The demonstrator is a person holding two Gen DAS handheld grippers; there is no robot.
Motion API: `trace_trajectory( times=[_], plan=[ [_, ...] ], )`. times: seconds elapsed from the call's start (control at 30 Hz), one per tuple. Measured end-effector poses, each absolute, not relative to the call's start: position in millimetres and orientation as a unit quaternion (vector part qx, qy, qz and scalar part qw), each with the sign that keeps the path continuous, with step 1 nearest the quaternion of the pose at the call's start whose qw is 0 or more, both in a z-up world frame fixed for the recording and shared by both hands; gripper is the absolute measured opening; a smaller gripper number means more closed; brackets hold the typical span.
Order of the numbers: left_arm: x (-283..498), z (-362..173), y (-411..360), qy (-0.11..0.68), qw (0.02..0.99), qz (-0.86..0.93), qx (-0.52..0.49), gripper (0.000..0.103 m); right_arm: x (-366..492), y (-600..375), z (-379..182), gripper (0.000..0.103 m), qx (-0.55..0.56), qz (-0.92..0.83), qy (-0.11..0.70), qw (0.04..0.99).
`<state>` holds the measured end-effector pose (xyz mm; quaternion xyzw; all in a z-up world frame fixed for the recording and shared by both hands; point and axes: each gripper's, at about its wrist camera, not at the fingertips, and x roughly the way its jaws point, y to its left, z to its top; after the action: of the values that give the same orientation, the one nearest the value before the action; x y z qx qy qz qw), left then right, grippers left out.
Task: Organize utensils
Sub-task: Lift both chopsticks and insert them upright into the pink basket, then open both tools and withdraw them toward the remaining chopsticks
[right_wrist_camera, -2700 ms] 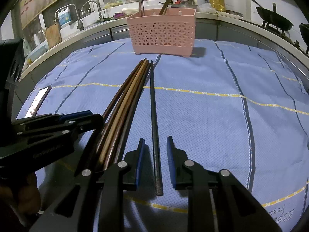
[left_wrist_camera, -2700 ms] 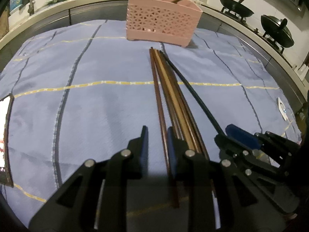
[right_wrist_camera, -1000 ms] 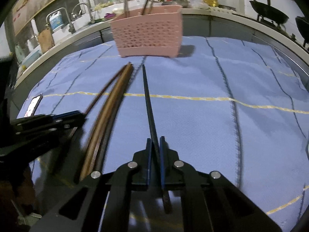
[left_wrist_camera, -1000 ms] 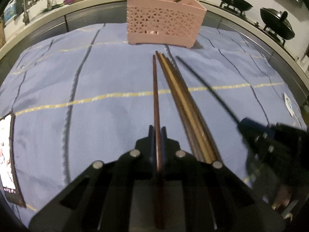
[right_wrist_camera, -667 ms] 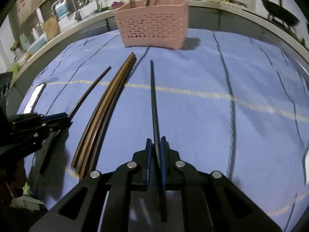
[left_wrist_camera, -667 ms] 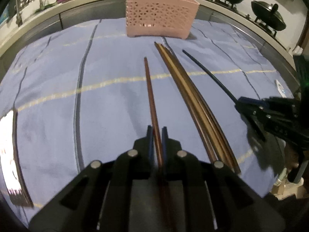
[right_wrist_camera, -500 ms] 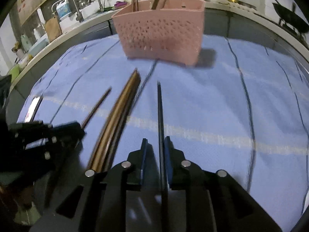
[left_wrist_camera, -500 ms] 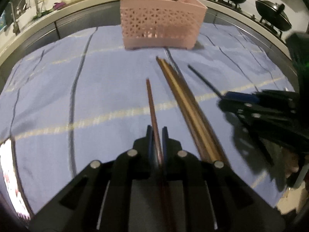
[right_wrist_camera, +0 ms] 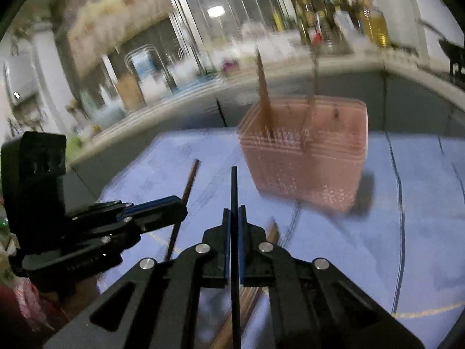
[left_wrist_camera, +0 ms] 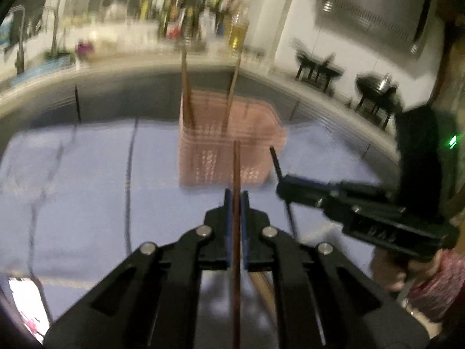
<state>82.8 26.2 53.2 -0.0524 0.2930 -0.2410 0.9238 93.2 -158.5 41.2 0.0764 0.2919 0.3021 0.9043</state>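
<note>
Left first: the left gripper [left_wrist_camera: 236,200] has its jaws pressed together on a brown chopstick [left_wrist_camera: 236,171], which runs straight out between the blue pads and ends in front of the pink basket [left_wrist_camera: 250,133]. Seen from the right wrist, that same gripper [right_wrist_camera: 177,203] hangs above the blue cloth [right_wrist_camera: 407,232] with the chopstick [right_wrist_camera: 190,180] slanting up out of it, clear of the cloth.

Just beside it, the right gripper [right_wrist_camera: 234,213] is likewise clamped tight, on a black chopstick [right_wrist_camera: 234,186] whose tip points toward the basket's [right_wrist_camera: 334,151] near left corner. From the left wrist, the right gripper [left_wrist_camera: 283,184] shows side-on with the black chopstick [left_wrist_camera: 275,160] poking up past its tip, close to the basket's right wall.

More brown chopsticks [right_wrist_camera: 270,232] lie on the cloth [left_wrist_camera: 87,174] below the two grippers, mostly hidden by them.

At the cloth's far edge the basket stands upright, with a few sticks [left_wrist_camera: 186,87] standing up in it. Motion blur smears it, so which compartment they occupy cannot be told.

At the right, woks [left_wrist_camera: 375,90] sit on a counter behind.
</note>
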Motion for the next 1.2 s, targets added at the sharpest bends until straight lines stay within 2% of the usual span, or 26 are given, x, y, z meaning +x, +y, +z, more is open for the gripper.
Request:
trace_trajectory(
  times=[0.2,0.37,0.67,0.87,0.9,0.97,1.03,1.1,1.2],
  plan=[
    [109.5,153.0,23.8,0.166,0.955,-0.238,-0.051,0.004,120.9,-164.1,127.5,0.005,0.148,0.25,0.16,0.943],
    [150.5,179.3,8.3,0.116,0.972,-0.201,-0.026,0.004,151.9,-164.8,150.8,0.005,0.14,0.186,0.087,0.969],
    [219.7,136.0,-8.1,0.156,0.971,-0.182,-0.004,0.004,194.2,-166.0,115.3,0.005,0.11,0.145,0.128,0.975],
    [234.3,108.4,-8.5,0.221,0.958,-0.18,-0.022,0.005,213.2,-155.8,89.1,0.007,0.109,0.148,0.221,0.958],
    [234.5,108.0,-6.3,0.233,0.955,-0.182,-0.03,0.005,212.0,-156.4,89.6,0.012,0.115,0.147,0.227,0.956],
    [227.2,115.2,-0.1,0.232,0.954,-0.183,-0.043,0.005,203.2,-158.9,94.8,0.028,0.125,0.144,0.217,0.957],
    [214.4,127.8,5.3,0.217,0.957,-0.183,-0.053,0.006,186.4,-164.1,104.2,0.053,0.135,0.141,0.187,0.963],
    [195.2,146.3,14.8,0.191,0.962,-0.185,-0.068,0.012,164.0,-167.3,117.4,0.053,0.133,0.142,0.159,0.968],
    [156.9,170.0,32.2,0.152,0.966,-0.19,-0.09,0.012,120.6,-176.1,131.7,0.053,0.14,0.151,0.122,0.971]
  ],
)
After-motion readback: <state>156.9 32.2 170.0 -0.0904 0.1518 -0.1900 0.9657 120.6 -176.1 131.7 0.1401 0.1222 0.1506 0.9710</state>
